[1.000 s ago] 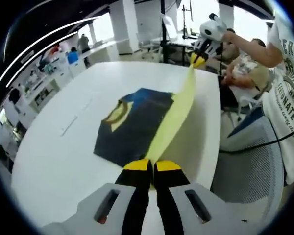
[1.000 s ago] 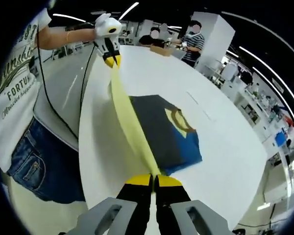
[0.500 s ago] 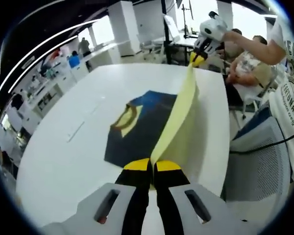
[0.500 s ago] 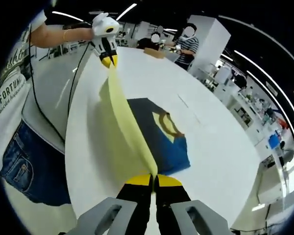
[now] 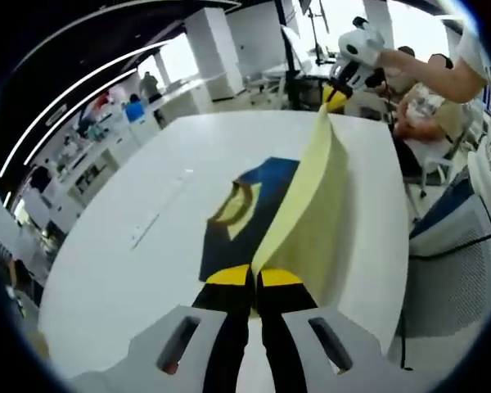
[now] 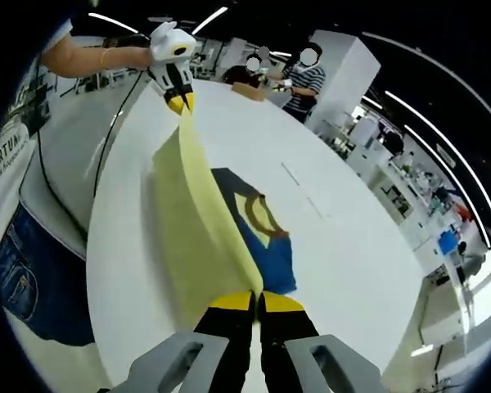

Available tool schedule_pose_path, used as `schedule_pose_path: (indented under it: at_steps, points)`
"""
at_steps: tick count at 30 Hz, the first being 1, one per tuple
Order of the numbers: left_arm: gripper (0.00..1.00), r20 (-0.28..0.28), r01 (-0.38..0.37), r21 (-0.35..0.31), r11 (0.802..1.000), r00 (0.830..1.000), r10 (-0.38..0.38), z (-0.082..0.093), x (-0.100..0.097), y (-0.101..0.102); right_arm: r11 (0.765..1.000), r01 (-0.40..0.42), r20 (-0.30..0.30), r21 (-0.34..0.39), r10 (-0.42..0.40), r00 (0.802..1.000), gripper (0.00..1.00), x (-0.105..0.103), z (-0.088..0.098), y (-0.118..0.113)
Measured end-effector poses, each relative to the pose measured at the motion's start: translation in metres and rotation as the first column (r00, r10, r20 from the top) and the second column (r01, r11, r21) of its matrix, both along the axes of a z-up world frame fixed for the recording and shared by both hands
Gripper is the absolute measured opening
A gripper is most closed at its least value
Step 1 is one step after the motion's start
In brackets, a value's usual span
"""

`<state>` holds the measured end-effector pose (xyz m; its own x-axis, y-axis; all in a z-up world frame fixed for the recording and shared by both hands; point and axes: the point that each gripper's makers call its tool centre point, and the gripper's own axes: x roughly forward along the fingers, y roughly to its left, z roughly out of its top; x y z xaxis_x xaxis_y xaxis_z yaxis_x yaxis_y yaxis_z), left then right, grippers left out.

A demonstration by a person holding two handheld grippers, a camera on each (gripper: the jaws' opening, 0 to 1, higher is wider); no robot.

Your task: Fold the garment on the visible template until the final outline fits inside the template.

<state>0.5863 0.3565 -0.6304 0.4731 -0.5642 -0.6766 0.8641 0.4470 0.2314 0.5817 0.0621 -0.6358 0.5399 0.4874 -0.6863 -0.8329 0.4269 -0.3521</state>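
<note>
A garment with a dark navy and blue body (image 5: 245,221) and a yellow collar lies on the white round table (image 5: 139,188). Its pale yellow part (image 5: 311,205) is lifted off the table and stretched as a sheet between both grippers. My left gripper (image 5: 254,277) is shut on one corner of the yellow fabric. My right gripper (image 6: 257,302) is shut on the other corner; it also appears at the far end (image 5: 335,97) in the left gripper view. In the right gripper view the yellow sheet (image 6: 192,229) rises beside the blue body (image 6: 270,246), up to the left gripper (image 6: 180,102).
A person in a printed white shirt and denim stands at the table's edge (image 6: 16,246). A grey mesh chair (image 5: 442,270) is beside the table. Seated people (image 6: 303,74) are at the far side. Thin line marks (image 5: 159,213) lie on the tabletop.
Both grippers have raised the yellow fabric higher, so it now hangs as a wide sheet instead of a thin strip. More of it has come off the table.
</note>
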Motion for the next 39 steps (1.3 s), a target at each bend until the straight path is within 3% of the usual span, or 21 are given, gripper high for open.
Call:
schedule_pose_path:
  at_steps: [11,20,23,29,34,39]
  points:
    - [0.00,0.054,-0.050,0.016,0.999,0.997,0.049,0.003,0.029,0.001,0.999,0.046,0.067,0.027,-0.048,0.997,0.00,0.037,0.003,0.002]
    - [0.00,0.101,-0.088,0.035,0.996,0.991,0.084,0.003,0.052,0.004,0.996,0.084,0.138,0.001,-0.084,0.987,0.00,0.064,-0.001,0.005]
    - [0.00,0.111,-0.121,0.015,0.993,0.987,0.118,0.003,0.063,0.005,0.995,0.100,0.139,-0.001,-0.099,0.985,0.00,0.073,-0.006,0.004]
    - [0.00,0.141,-0.139,0.033,0.990,0.981,0.134,-0.006,0.080,0.002,0.992,0.128,0.142,-0.011,-0.125,0.982,0.00,0.087,-0.015,0.003]
    - [0.00,0.133,-0.163,0.043,0.986,0.979,0.156,-0.023,0.097,0.005,0.989,0.151,0.139,-0.004,-0.149,0.979,0.00,0.101,-0.025,0.003]
    - [0.00,0.056,-0.238,-0.028,0.971,0.969,0.240,-0.039,0.109,0.008,0.987,0.162,0.129,-0.013,-0.159,0.979,0.00,0.112,-0.039,0.004]
